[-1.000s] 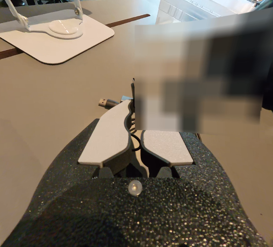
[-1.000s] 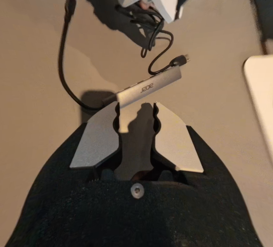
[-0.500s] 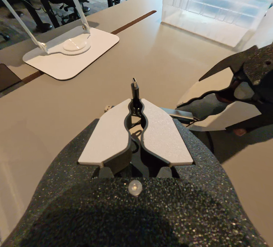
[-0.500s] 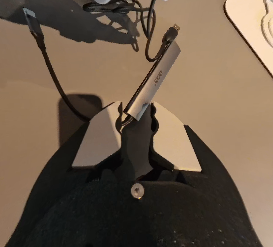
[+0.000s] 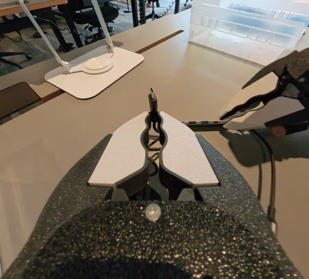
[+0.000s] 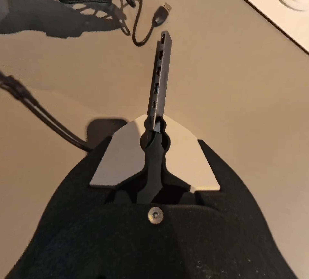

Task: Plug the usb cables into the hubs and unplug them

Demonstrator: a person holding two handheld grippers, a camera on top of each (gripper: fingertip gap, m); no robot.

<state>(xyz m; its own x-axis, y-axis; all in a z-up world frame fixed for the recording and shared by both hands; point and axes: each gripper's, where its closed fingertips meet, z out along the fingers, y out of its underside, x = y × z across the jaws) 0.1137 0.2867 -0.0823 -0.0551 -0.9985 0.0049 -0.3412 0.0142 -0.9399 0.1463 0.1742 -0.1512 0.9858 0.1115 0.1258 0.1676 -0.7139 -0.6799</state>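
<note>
Left gripper (image 5: 154,115) clamped on a black cable plug (image 5: 153,100) — connector poking up past the fingertips. Right gripper (image 6: 154,119) pinched on the near end of the grey hub (image 6: 161,77), ports turned left, far end jutting out above the tan table (image 6: 234,87) — loose USB plug (image 6: 163,13) lying just beyond.

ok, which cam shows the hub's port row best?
Right wrist view: the hub runs lengthwise from the right tongs, its port row facing the camera. Left wrist view shows the hub only side-on, farther off, a few ports visible.
</note>
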